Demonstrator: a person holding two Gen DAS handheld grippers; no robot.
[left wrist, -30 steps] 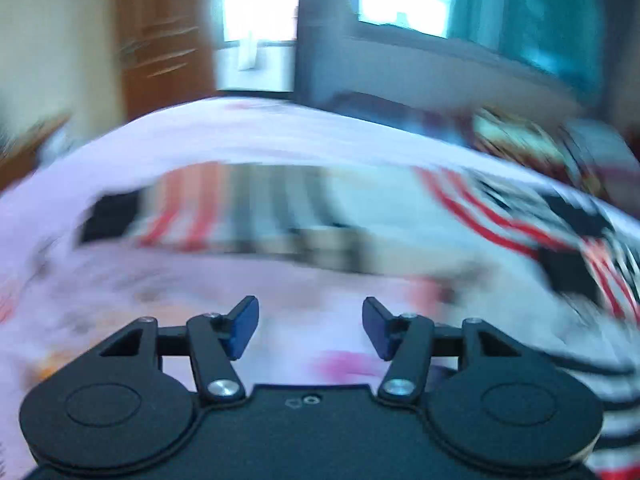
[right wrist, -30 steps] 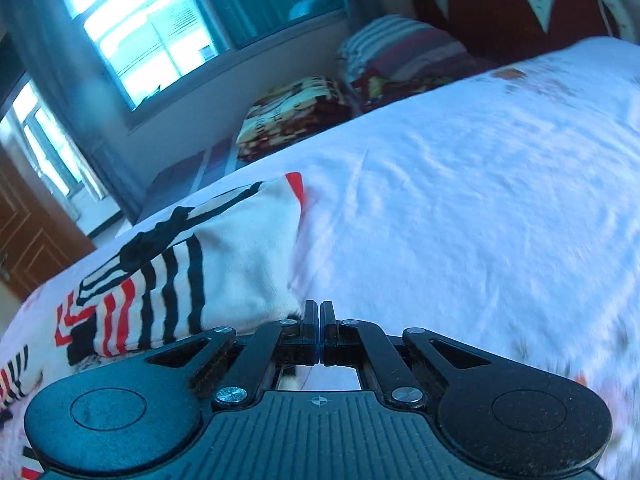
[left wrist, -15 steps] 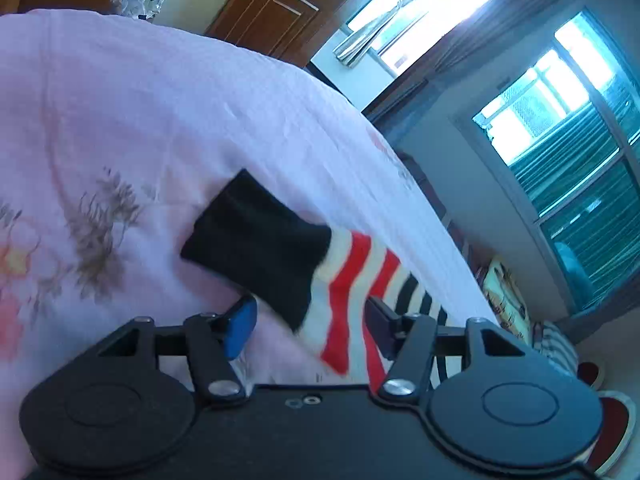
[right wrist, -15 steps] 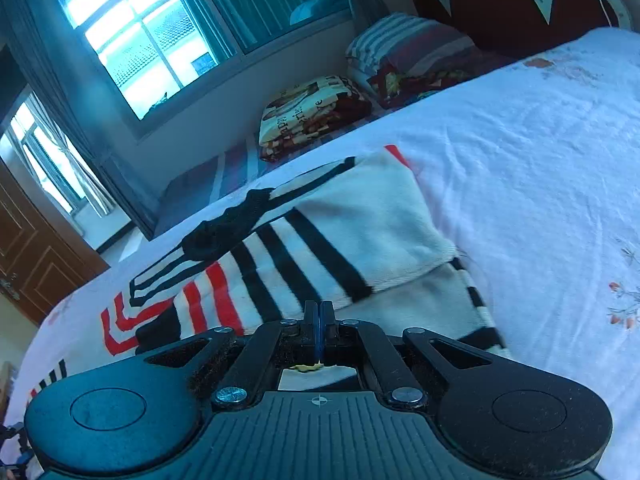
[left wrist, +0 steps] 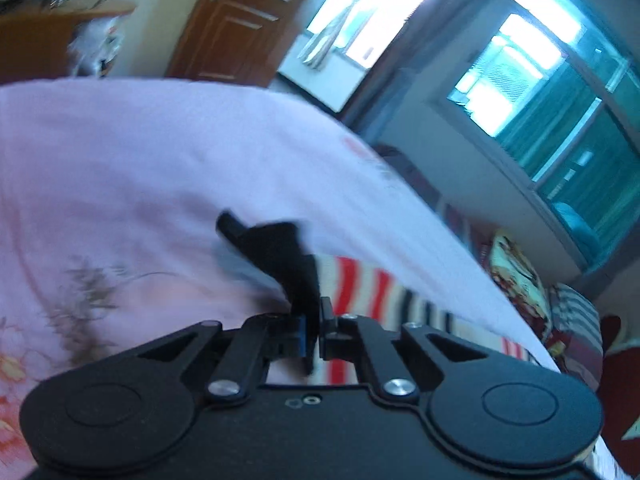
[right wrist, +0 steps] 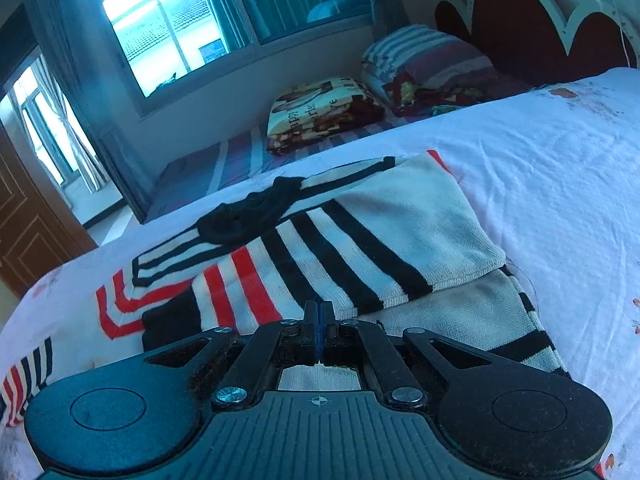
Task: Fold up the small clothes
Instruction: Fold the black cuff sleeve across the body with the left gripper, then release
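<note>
A small white sweater (right wrist: 360,240) with black and red stripes lies on the pink floral bedsheet (right wrist: 560,184). One sleeve is folded across its body, black cuff (right wrist: 172,320) at the left. My right gripper (right wrist: 319,312) is shut just above the sweater's near part; whether it pinches cloth is hidden. In the left wrist view my left gripper (left wrist: 314,330) is shut on the other sleeve's black cuff (left wrist: 276,252), which bunches up between the fingers; the striped sleeve (left wrist: 360,288) trails to the right.
Folded blankets (right wrist: 320,112) and a striped pillow (right wrist: 420,56) lie on a low bench beyond the bed, below the windows (right wrist: 168,32). A red headboard (right wrist: 528,28) stands at the far right. A wooden door (left wrist: 236,20) and desk (left wrist: 48,28) lie beyond the bed's left side.
My left gripper has closed on the black cuff, which now stands bunched and lifted. The right gripper has stayed shut and shifted slightly over the sweater.
</note>
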